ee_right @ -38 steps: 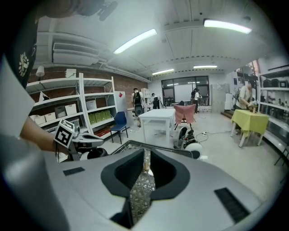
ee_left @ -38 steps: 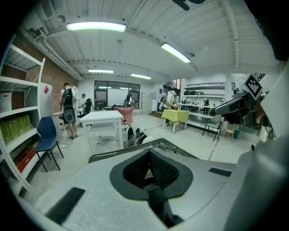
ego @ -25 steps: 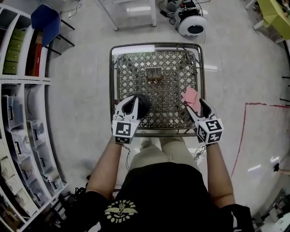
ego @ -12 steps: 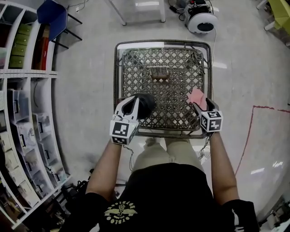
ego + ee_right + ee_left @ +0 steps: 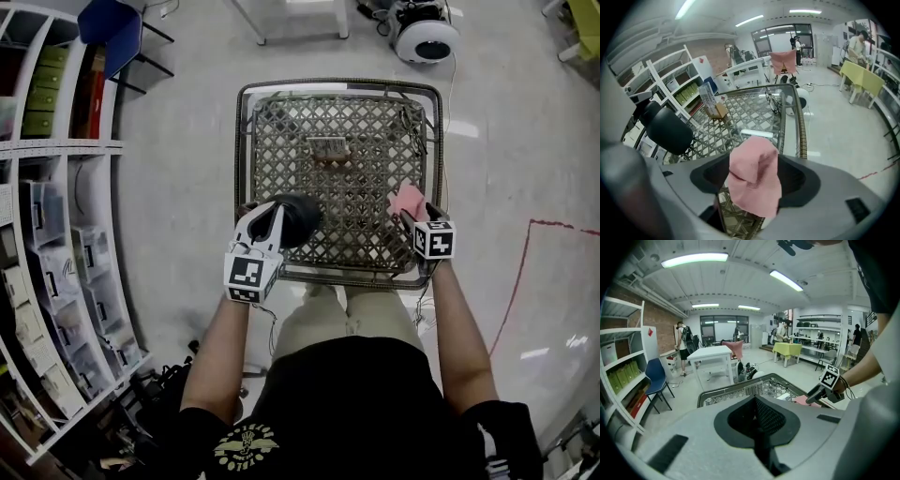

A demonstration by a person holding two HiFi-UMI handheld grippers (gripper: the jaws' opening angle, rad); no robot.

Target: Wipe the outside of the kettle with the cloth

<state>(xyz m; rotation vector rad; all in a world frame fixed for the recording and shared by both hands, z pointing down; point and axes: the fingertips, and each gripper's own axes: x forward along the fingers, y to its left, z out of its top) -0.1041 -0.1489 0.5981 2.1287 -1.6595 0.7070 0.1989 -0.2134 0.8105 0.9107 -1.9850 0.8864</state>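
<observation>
Much of kettle (image 5: 302, 216) behind left gripper (image 5: 271, 214)

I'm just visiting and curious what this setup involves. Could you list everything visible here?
table: one, brown lattice top with metal rim, centre.
kettle: one, black, over the table's near-left part.
cloth: one, pink, at the table's right edge.
small block: one, tan with striped label, table's middle.
chair: one, blue, top left.
shelves: one run, white, left side.
round machine: one, white, on the floor beyond the table.
floor line: one, red, right.
left gripper: one, grey-white, shut on the kettle.
right gripper: one, grey-white, jaws have just been opening, cloth loose between them.
forearms: two, behind the grippers.
</observation>
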